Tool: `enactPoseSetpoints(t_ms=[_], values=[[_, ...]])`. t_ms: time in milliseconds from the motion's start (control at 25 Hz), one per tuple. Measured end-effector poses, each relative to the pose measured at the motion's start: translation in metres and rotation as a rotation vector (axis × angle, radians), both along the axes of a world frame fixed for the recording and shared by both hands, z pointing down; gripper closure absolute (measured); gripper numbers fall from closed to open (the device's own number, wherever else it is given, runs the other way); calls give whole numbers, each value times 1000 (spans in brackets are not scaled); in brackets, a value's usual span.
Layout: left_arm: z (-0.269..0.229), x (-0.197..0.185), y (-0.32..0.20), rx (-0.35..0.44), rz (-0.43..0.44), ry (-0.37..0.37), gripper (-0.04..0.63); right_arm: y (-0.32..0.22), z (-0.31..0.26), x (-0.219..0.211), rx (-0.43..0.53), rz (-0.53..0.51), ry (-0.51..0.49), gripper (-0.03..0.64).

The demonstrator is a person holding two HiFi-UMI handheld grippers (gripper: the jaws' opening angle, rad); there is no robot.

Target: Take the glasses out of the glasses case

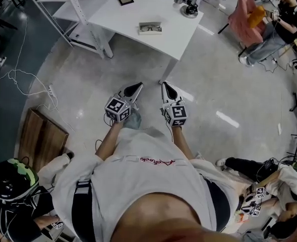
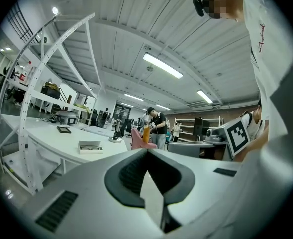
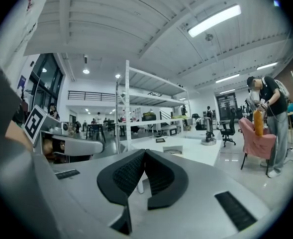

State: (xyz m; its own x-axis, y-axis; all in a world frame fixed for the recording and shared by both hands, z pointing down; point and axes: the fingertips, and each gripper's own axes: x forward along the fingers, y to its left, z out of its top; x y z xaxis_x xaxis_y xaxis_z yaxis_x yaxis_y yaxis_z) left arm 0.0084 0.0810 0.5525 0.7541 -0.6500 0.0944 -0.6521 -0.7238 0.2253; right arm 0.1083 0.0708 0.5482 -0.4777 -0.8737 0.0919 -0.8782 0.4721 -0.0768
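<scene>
The glasses case (image 1: 150, 28) lies open on the white table (image 1: 186, 32) in the head view, with the glasses showing inside it. It sits straight ahead of us and well apart from both tools, across a stretch of bare floor. Its long axis runs side to side, across our line of approach. The left gripper (image 1: 137, 87) and right gripper (image 1: 166, 87) are held close to the body, side by side and pointing forward. The case falls about midway between their lines, so we judge neither hand clearly nearer.

In the left gripper view, the left gripper (image 2: 147, 152) has its pads pressed together at the tips, with nothing between them. The glasses case (image 2: 90, 147) shows small on the table, to the left of the jaw tips and far off.

In the right gripper view, the right gripper (image 3: 144, 153) is likewise clenched on nothing. The glasses case (image 3: 173, 151) sits on the table's near part, a little right of the tips and far off.

We judge that the coming move is a plain walk forward to the table. Both sets of jaws have yet to part before either can take hold.
</scene>
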Motion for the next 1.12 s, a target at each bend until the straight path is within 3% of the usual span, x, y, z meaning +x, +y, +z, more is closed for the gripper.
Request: enactPoseSetpoints(t_ms=[440,840,1120], values=[[-18,0,-113,22,53,31,569,-111,-21,-8,34,43,25,591],[-24,-34,-205,25,78,42,569,-200,-25,-35,32,98,44,591],[-13,-61,-240,4,87,44,569,-236,-15,-59,13,110,52,591]])
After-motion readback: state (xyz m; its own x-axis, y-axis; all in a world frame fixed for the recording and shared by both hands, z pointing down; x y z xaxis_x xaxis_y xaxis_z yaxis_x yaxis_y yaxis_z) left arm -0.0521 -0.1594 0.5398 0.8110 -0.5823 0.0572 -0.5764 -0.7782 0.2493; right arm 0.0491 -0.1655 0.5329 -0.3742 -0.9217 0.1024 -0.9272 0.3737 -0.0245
